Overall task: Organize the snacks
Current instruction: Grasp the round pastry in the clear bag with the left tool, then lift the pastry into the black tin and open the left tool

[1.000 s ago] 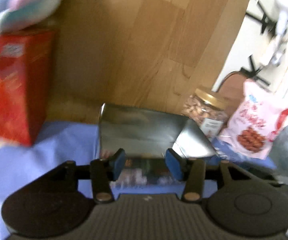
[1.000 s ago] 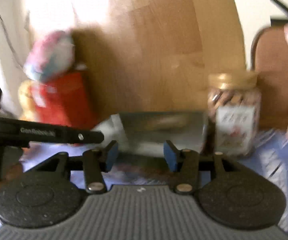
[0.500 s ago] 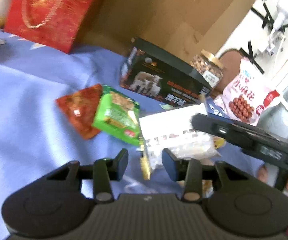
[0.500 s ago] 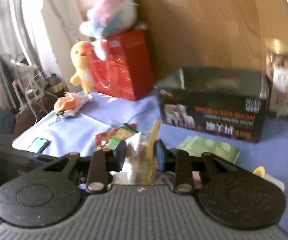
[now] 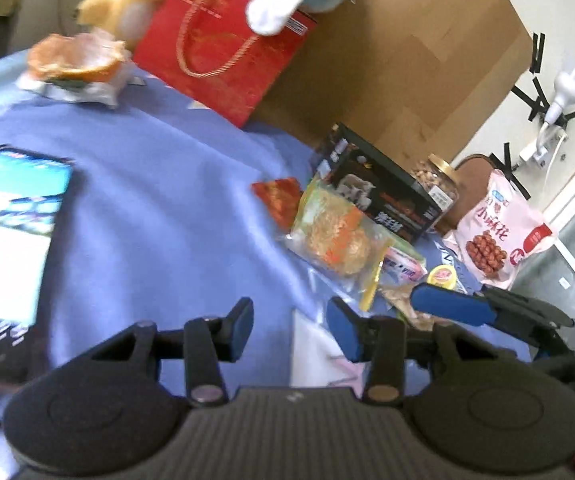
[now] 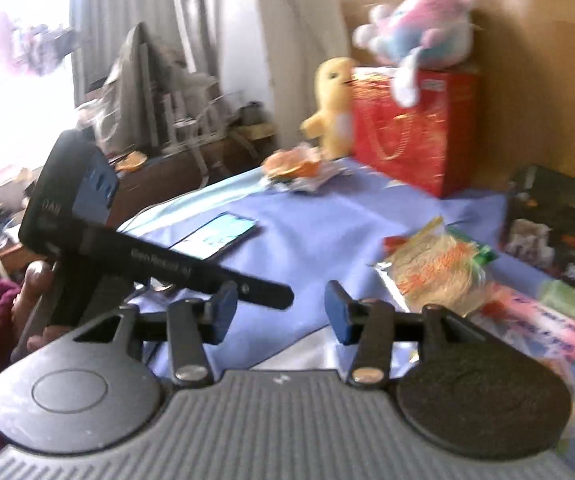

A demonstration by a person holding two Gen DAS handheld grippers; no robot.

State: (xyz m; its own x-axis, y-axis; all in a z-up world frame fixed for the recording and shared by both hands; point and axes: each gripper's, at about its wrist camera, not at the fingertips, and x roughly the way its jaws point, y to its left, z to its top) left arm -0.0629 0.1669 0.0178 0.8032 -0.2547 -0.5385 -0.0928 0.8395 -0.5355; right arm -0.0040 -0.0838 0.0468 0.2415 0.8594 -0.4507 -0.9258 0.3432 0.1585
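- Snack pile [image 5: 339, 236]: we count a clear bag of pale yellow and orange crisps lying flat on the blue cloth [image 5: 159, 208], a red packet [image 5: 277, 198] just beyond it, and a pink wrapper [image 6: 543, 328] and a small yellow cup [image 5: 441, 276] close by on its near side.
- Black printed box [image 5: 383, 196]: it stands just behind the pile, with a gold-lidded nut jar [image 5: 437, 178] and a pink bag of red fruit [image 5: 495, 236] further right.
- Left gripper [image 5: 289, 330]: we see its jaws opening over bare cloth and a clear wrapper edge, gripping nothing.
- Right gripper [image 6: 277, 316]: its jaws are opening too, with nothing between them, near the pile.
- Red gift bag [image 5: 223, 36]: at the far edge, a pastel plush on top, a yellow plush [image 6: 331, 108] beside it.
- Phone [image 5: 7, 236]: lit, well left of the snacks.
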